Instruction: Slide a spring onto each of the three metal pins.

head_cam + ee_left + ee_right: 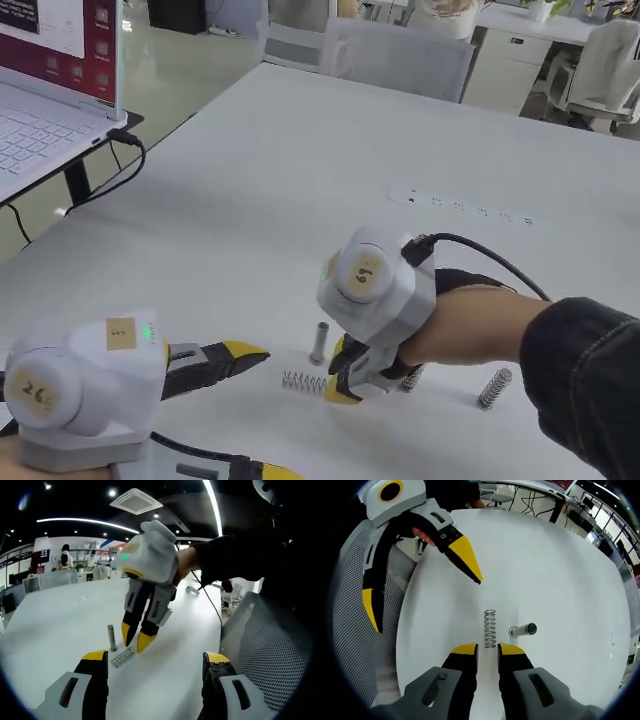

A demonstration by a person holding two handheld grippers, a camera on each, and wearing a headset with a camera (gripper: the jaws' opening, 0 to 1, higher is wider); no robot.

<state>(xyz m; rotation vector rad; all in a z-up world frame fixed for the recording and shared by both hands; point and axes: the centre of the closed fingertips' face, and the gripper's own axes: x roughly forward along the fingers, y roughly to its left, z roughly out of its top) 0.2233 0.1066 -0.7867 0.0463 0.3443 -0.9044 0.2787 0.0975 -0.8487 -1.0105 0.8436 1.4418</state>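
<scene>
R gripper (488,650) jaws nearly shut, with a narrow gap straddling one end of a spring (490,625) that lies flat on the counter (250,200); nothing gripped. Pin (522,629) stands upright just beside it, far side. L gripper (155,656), near left: jaws wide open, empty. Second spring (412,378) and third spring (494,388) lie further right.
</scene>
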